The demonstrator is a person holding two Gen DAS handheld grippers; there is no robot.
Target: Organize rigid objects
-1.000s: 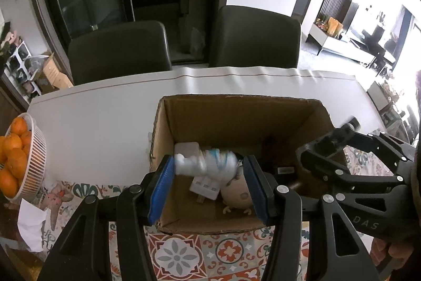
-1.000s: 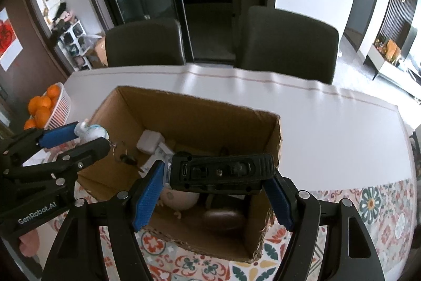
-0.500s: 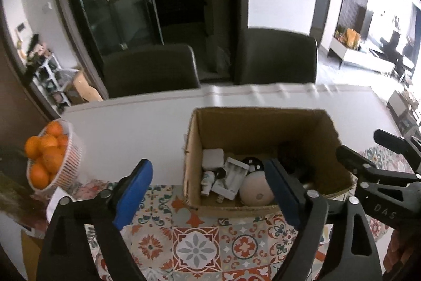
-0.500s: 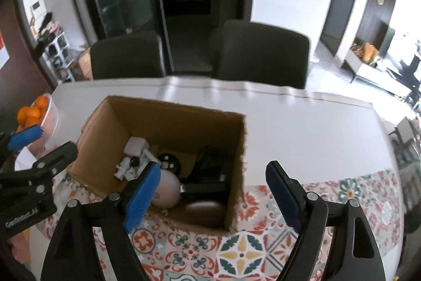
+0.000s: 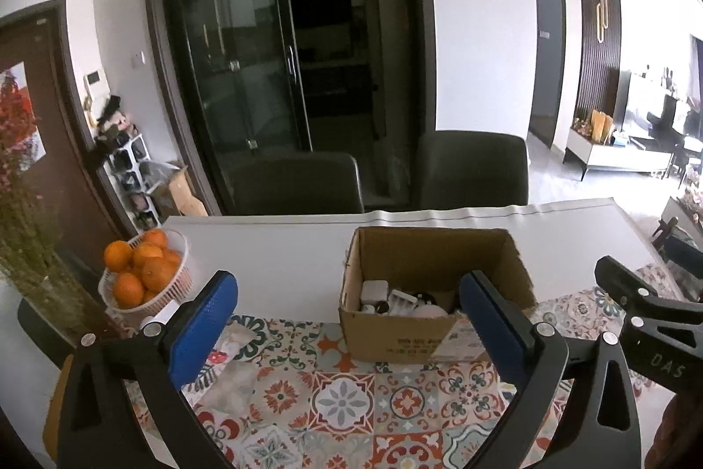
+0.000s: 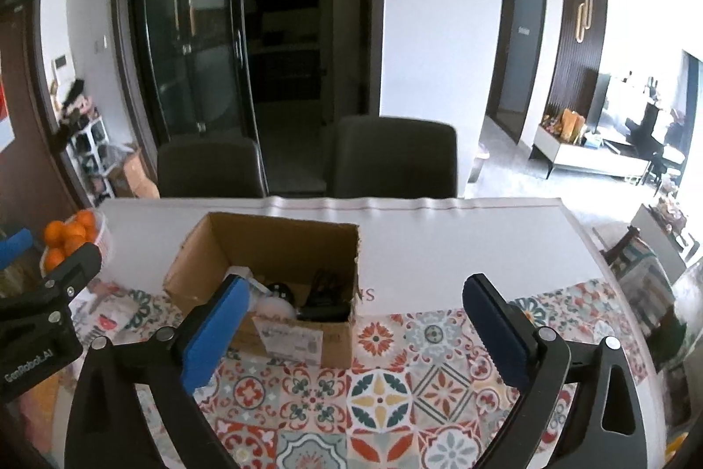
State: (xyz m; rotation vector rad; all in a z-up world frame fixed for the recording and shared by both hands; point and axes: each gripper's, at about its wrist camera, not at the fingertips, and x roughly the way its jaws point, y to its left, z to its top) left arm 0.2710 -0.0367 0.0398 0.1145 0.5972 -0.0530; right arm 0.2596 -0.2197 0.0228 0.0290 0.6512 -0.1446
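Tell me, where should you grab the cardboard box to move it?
Probably the cardboard box is best gripped by its upright side walls near the open top, coming down from above. The thin rims fit between the fingers; the whole box looks wider than they open.

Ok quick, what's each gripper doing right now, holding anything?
Left gripper: jaws just opened wide, holding nothing.
Right gripper: jaws just opened wide, holding nothing.

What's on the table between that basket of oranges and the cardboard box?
Nothing stands there: in the left wrist view, only bare white tabletop and a strip of patterned tile mat lie between the basket of oranges and the cardboard box.
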